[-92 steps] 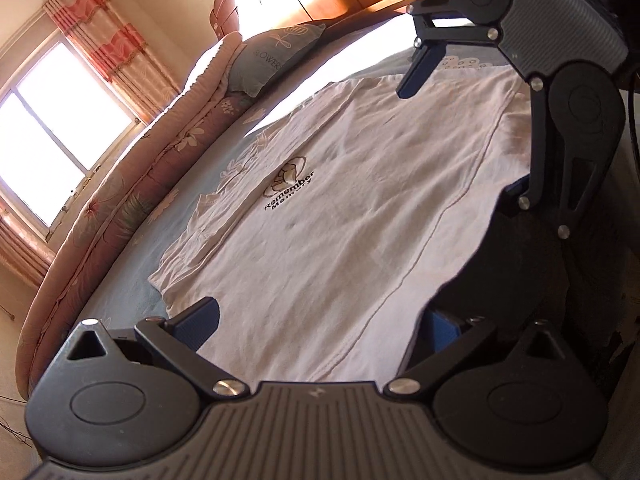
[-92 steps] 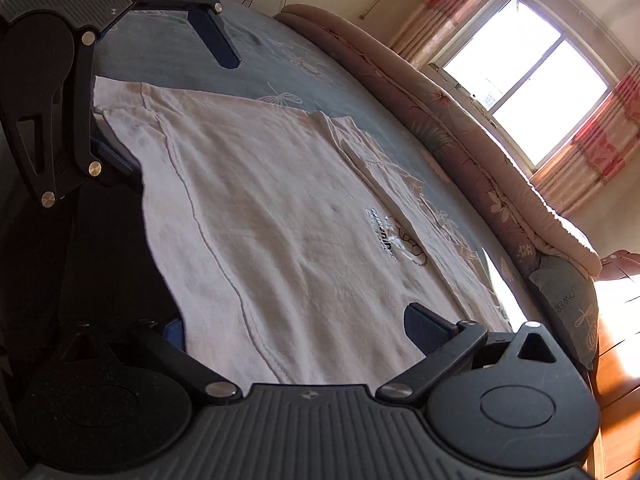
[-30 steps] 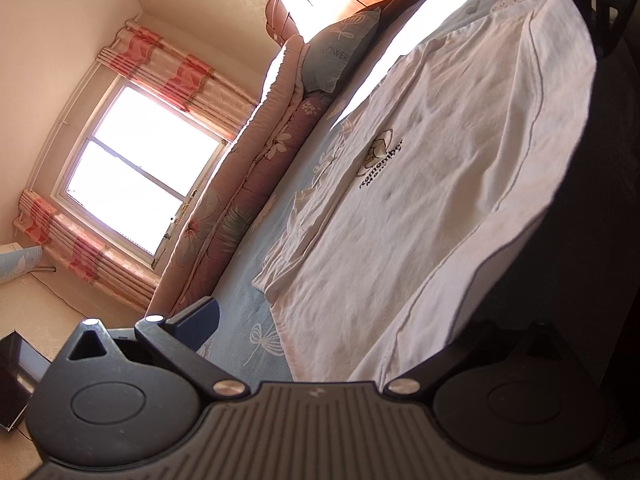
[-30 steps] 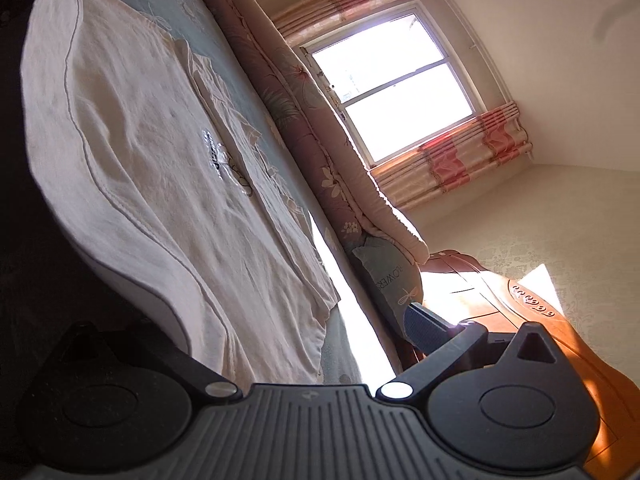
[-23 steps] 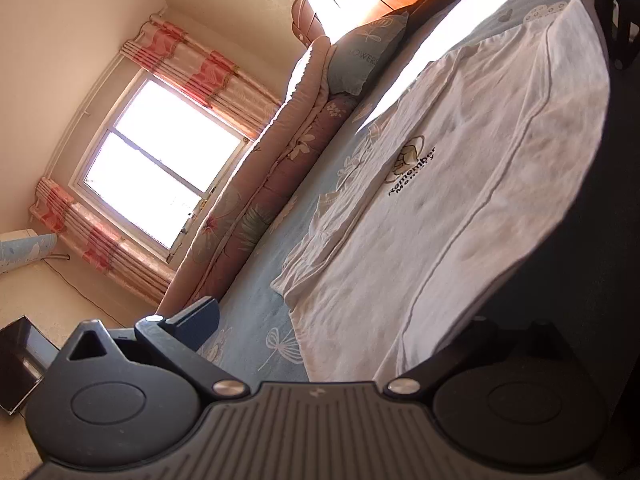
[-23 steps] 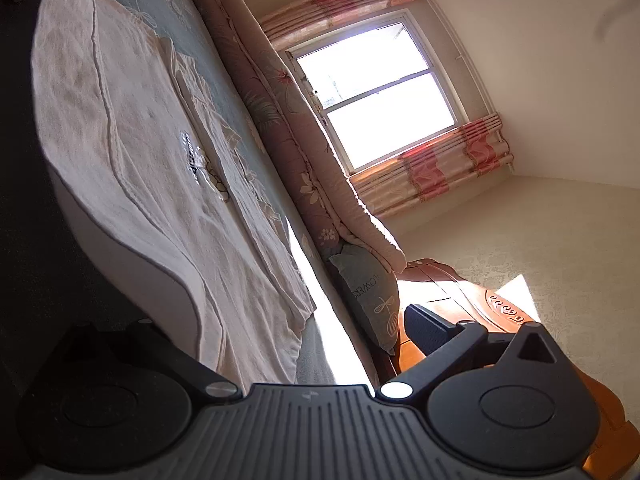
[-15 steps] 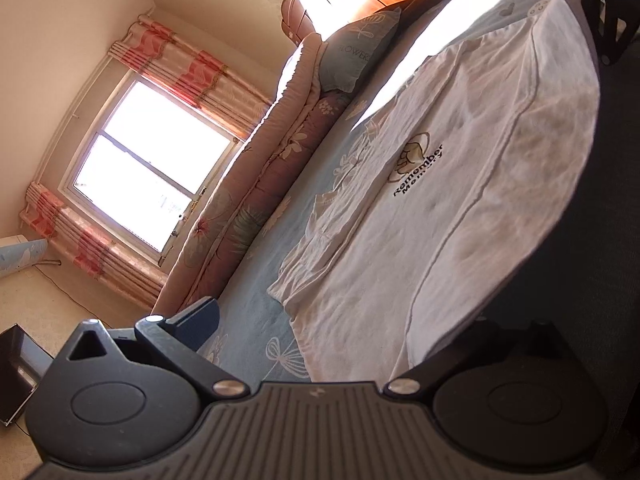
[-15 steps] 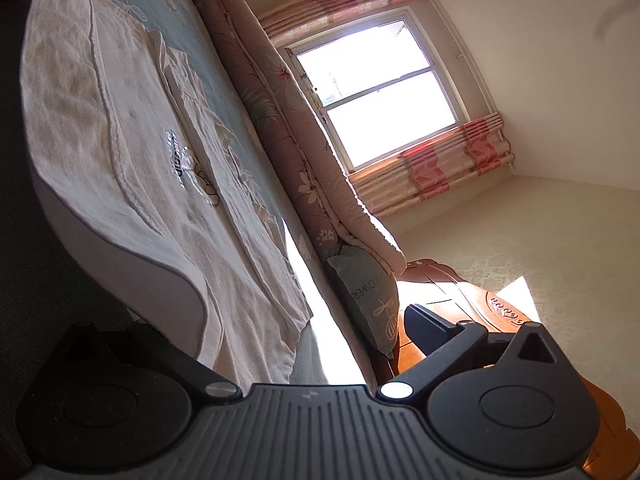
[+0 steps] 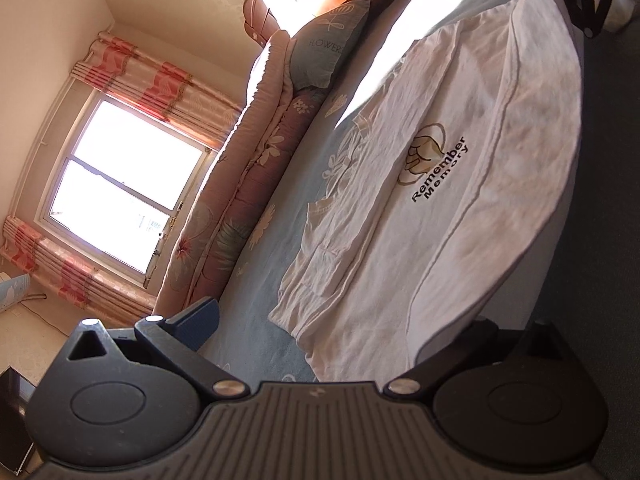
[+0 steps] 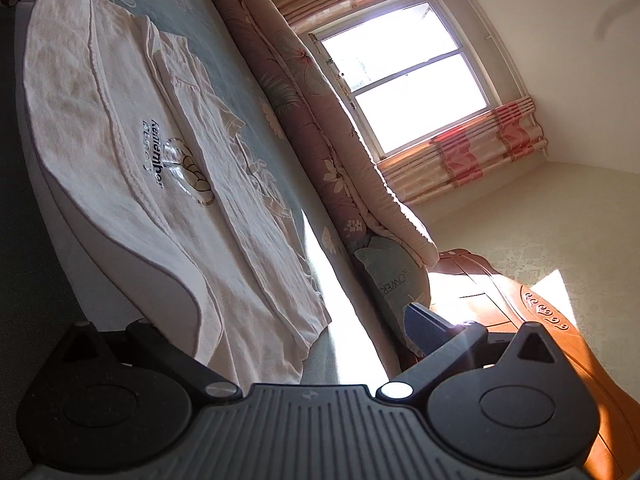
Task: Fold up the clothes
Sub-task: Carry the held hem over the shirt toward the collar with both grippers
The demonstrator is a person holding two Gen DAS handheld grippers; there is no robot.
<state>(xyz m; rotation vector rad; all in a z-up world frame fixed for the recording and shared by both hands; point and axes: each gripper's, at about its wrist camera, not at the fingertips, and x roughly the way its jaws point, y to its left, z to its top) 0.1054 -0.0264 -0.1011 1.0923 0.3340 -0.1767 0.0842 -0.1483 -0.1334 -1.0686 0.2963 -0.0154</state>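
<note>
Both tongs, left tongs (image 9: 344,332) and right tongs (image 10: 280,328), are pinching the white shirt's (image 9: 460,208) near edge, lifting it over the bed (image 9: 272,256); keeping both level is advisable.

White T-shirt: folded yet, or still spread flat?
Partly folded: the white T-shirt has its near edge lifted and curling over; the far sleeve is tucked in.

both wrist views low, tilted, from opposite ends, sharing the white shirt (image 9: 460,184) (image 10: 132,152)
</note>
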